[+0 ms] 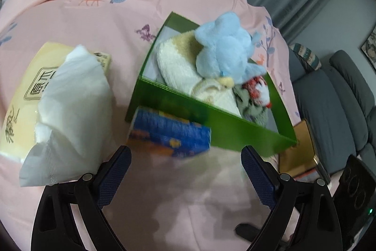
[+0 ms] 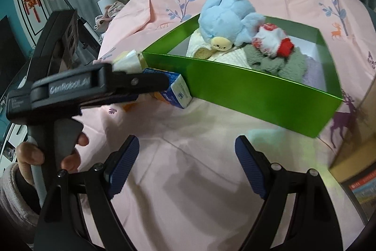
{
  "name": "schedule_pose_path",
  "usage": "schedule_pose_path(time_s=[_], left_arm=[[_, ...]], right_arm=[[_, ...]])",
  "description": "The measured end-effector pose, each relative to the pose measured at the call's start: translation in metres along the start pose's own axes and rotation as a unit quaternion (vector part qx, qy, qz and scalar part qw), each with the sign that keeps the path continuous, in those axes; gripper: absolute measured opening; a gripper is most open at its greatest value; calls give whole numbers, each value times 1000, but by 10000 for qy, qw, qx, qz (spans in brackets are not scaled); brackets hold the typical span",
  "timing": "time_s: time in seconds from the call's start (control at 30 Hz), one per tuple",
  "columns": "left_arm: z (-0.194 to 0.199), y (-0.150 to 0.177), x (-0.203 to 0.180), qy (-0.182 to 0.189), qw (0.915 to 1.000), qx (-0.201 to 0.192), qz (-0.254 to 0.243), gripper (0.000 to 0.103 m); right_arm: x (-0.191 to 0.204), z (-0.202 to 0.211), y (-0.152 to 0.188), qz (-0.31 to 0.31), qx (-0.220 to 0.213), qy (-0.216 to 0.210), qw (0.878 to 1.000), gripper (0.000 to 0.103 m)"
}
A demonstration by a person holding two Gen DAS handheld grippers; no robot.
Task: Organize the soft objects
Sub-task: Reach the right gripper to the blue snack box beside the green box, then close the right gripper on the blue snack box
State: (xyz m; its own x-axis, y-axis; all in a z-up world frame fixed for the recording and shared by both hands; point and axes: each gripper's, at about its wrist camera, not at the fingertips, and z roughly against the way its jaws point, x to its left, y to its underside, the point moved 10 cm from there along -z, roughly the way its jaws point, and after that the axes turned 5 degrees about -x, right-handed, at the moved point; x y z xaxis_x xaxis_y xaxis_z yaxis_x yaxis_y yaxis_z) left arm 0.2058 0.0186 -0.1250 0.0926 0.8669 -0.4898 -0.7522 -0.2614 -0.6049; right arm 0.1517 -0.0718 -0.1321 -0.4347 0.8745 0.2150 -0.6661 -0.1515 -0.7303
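Observation:
A green box [image 1: 211, 124] [image 2: 246, 93] on the pink bedsheet holds a light blue plush toy [image 1: 223, 48] [image 2: 225, 18], a cream towel [image 1: 176, 62], a red and white sock [image 2: 272, 39] and a grey fuzzy cloth [image 2: 277, 62]. A blue tissue packet [image 1: 169, 133] [image 2: 178, 93] lies against the box's near wall. My left gripper [image 1: 185, 168] is open just short of the packet; it also shows from the side in the right wrist view [image 2: 162, 84]. My right gripper [image 2: 188, 157] is open and empty over bare sheet in front of the box.
A yellow tissue pack with a white tissue sticking out [image 1: 68, 95] lies left of the box. A brown box [image 1: 300, 152] [image 2: 352, 157] sits at the bed's edge by the green box. A grey sofa [image 1: 333, 109] stands beyond the bed.

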Motion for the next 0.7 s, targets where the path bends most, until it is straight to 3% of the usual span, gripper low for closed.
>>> schedule_pose_path(time_s=[0.13,0.37,0.47,0.63,0.7], left_arm=[[-7,-12,9,-17,9999,-71,119,95],[-17,-19,27,-32,9996,9,291,94],[-21,-15,31,-92,9996,120,237,86],[-23,-14,34,2,9995,204,232,84],[-23,-13,31,22,9996,256,153,74]], right_arm=[[7,-16,-6,41,29,-121,9999,81],[18,-42,-23,24,18,-321,9995,67],[20,-53,-26,97,69,-309,9995,60],[25,-68,-30,194,163,-363,9990,47],[26,-73,-30,180,222,-386,9988,39]])
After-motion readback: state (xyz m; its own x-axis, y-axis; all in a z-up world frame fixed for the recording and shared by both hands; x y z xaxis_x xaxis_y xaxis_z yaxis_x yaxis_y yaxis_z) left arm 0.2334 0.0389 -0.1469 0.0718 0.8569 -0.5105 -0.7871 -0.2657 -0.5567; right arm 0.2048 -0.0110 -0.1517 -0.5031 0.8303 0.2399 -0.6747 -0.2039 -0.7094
